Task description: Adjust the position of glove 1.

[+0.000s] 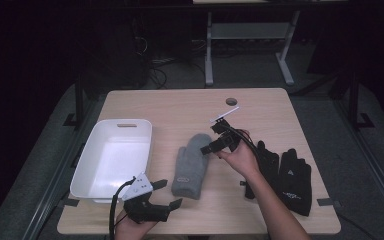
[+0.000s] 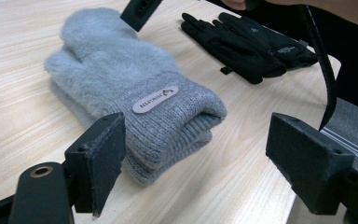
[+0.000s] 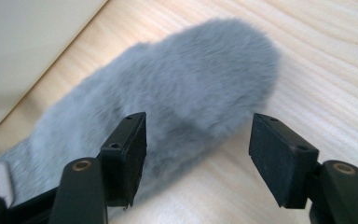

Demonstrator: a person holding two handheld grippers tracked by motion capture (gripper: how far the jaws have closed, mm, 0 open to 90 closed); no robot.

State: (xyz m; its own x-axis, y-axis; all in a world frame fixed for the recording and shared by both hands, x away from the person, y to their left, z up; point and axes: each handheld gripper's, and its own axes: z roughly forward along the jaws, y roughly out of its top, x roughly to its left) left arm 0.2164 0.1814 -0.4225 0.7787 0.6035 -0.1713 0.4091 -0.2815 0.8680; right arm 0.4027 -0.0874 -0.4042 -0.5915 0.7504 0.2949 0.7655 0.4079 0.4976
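A pair of fluffy grey mittens (image 1: pixel 191 166) lies stacked in the middle of the wooden table (image 1: pixel 175 107), cuffs toward the person. In the left gripper view the mittens (image 2: pixel 121 74) carry an oval label, and their cuff lies just ahead of my left gripper (image 2: pixel 200 163), which is open and holds nothing. In the high view my left gripper (image 1: pixel 170 193) sits near the front edge, beside the cuff. My right gripper (image 1: pixel 214 137) hovers open over the mittens' fingertip end (image 3: pixel 186 88); its jaws (image 3: pixel 198 154) straddle that end without touching.
An empty white bin (image 1: pixel 114 156) stands at the left of the table; its wall (image 3: pixel 23 42) is near the mittens. A pair of black gloves (image 1: pixel 285 175) lies at the right, also seen as the black gloves (image 2: pixel 247 42). A cable hole (image 1: pixel 231 101) is at the back.
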